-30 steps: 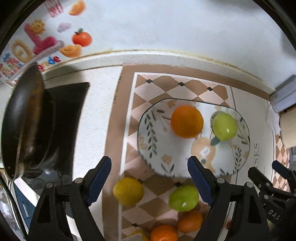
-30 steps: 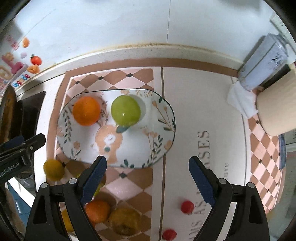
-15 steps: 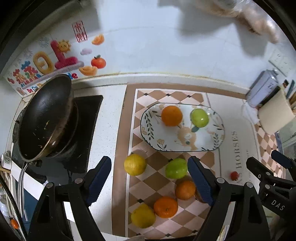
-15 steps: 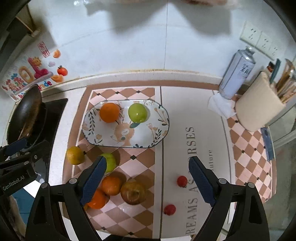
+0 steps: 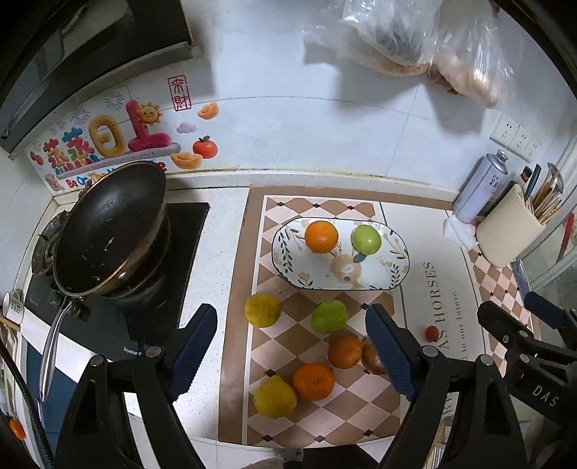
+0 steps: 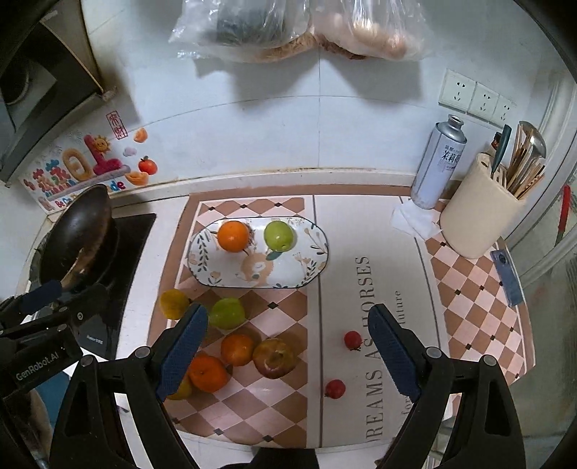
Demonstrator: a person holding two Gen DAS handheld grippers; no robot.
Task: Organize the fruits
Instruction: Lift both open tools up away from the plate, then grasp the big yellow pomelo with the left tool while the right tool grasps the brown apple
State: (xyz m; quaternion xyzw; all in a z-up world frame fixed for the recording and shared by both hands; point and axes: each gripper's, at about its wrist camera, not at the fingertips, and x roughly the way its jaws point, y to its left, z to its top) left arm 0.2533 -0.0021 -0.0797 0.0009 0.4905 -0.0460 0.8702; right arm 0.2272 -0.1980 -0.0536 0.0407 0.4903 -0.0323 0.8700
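A white kitchen counter (image 6: 346, 182) runs below a white tiled wall (image 6: 288, 126), with a checkered mat (image 6: 274, 310) laid over it. On the mat, lettering reads "DREAMS AS HORSES" in part. At the left of the right wrist view, a dark pan (image 6: 77, 234) sits on a black stove (image 6: 119, 259); "Royalstar" is printed on the stove's front edge in the left wrist view. A colourful sticker (image 5: 108, 144) with Chinese characters is on the wall at upper left. Plastic bags (image 6: 295, 29) hang at the top. At upper right stand a spray can (image 6: 438, 162) with Chinese text, a cream utensil holder (image 6: 479, 216) and wall sockets (image 6: 476, 97).

Centre frame, the oval plate (image 6: 230, 274) holds an orange (image 6: 233, 236) and a green apple (image 6: 278, 236). Below it, loose on the mat, lie more fruits (image 6: 234, 348): yellow, green, orange and a reddish apple, with two small red ones (image 6: 352, 340) to their right.

The left gripper (image 5: 290, 355) and right gripper (image 6: 288, 353) both hang above the mat, jaws spread and empty. "GenRobot.AI" shows on the left one's body.
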